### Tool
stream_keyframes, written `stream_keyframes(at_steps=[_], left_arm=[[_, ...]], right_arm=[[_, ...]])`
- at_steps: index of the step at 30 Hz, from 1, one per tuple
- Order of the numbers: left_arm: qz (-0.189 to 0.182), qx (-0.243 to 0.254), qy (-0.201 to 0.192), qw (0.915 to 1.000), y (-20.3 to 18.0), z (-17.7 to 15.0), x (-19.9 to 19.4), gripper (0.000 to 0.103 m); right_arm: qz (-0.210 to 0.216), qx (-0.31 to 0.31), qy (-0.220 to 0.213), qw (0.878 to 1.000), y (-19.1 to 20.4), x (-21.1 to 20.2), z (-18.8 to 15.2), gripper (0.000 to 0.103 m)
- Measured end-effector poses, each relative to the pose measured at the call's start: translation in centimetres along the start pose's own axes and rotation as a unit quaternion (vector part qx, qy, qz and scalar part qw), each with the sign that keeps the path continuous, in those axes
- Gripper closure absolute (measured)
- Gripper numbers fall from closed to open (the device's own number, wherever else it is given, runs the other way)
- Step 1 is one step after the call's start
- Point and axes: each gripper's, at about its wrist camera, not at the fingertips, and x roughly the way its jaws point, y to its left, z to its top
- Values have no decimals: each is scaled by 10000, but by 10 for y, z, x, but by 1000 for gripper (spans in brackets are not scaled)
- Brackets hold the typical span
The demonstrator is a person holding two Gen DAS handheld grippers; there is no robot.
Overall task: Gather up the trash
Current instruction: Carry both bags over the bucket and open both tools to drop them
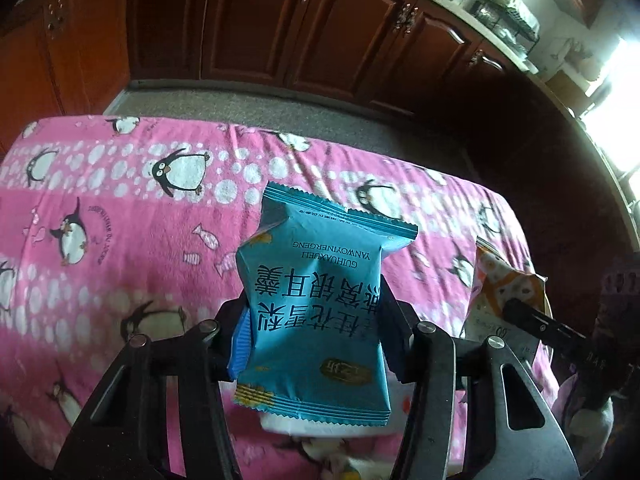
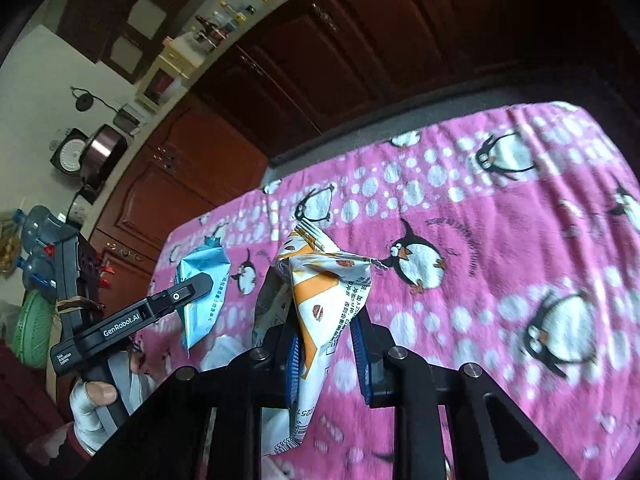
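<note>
My left gripper [image 1: 316, 328] is shut on a blue snack packet [image 1: 316, 300] with Chinese print, held above the pink penguin cloth [image 1: 120, 208]. My right gripper [image 2: 326, 344] is shut on a crumpled white and orange wrapper [image 2: 320, 292], also held above the cloth. In the left wrist view the right gripper [image 1: 524, 316] and its orange wrapper [image 1: 500, 288] show at the right. In the right wrist view the left gripper [image 2: 188, 294] and the blue packet [image 2: 202, 280] show at the left. Something white [image 1: 320, 428] lies under the blue packet.
The cloth covers a table [image 2: 500, 240]. Dark wooden cabinets [image 1: 260, 28] stand beyond a strip of grey floor [image 1: 240, 104]. A counter with pots and racks [image 1: 492, 8] runs at the right. Water bottles [image 2: 32, 240] and a green basket [image 2: 32, 324] sit at the far left.
</note>
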Motion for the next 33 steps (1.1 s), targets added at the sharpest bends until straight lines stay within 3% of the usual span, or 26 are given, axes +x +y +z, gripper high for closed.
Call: stream_keyframes(at_steps=[15, 33], left_arm=[[-144, 832, -161, 9963, -81, -46, -42, 52], [-615, 1735, -30, 9829, -185, -75, -41, 52]], right_arm=[[-127, -2, -468, 9988, -16, -89, -44, 81], [-650, 608, -1071, 9903, -85, -186, -79, 81]])
